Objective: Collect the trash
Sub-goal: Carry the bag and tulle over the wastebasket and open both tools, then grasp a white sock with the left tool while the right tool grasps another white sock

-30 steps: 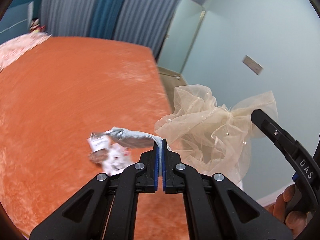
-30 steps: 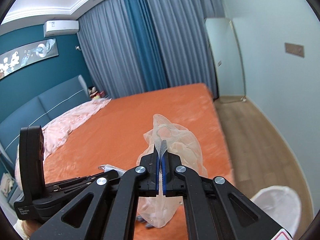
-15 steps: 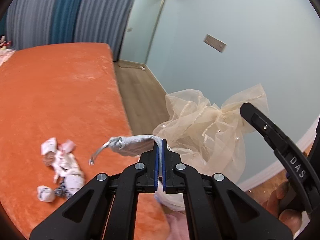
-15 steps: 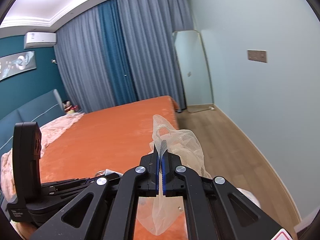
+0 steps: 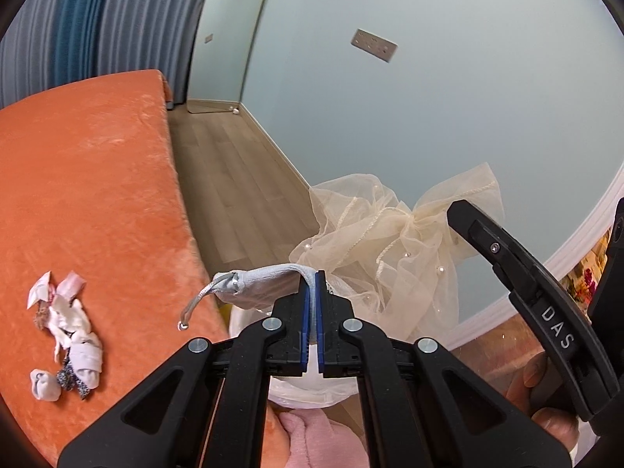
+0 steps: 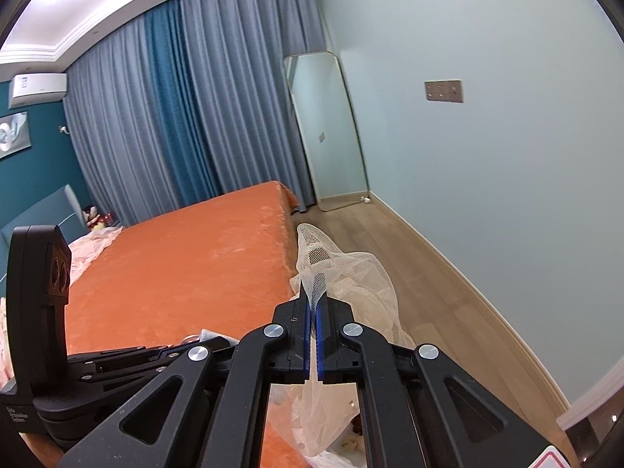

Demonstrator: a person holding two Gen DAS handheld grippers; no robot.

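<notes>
My left gripper (image 5: 311,279) is shut on a grey drawstring pouch (image 5: 257,284), held in the air past the bed's edge, over a white-lined bin (image 5: 312,384) that shows just behind the fingers. My right gripper (image 6: 313,292) is shut on a cream tulle bag with pearls (image 6: 351,273), also seen hanging at the right of the left wrist view (image 5: 390,241). A small pile of crumpled tissues and wrappers (image 5: 66,339) lies on the orange bedspread (image 5: 85,195) at the left.
The wooden floor (image 6: 409,273) runs between the bed and the pale blue wall. A tall mirror (image 6: 327,128) leans against the wall by the grey and blue curtains (image 6: 175,117). A pink cloth (image 5: 319,440) shows below the left gripper.
Both grippers have swung right, from over the bed to past its edge by the wall. The trash pile now lies farther left. The grips on pouch and tulle bag are unchanged.
</notes>
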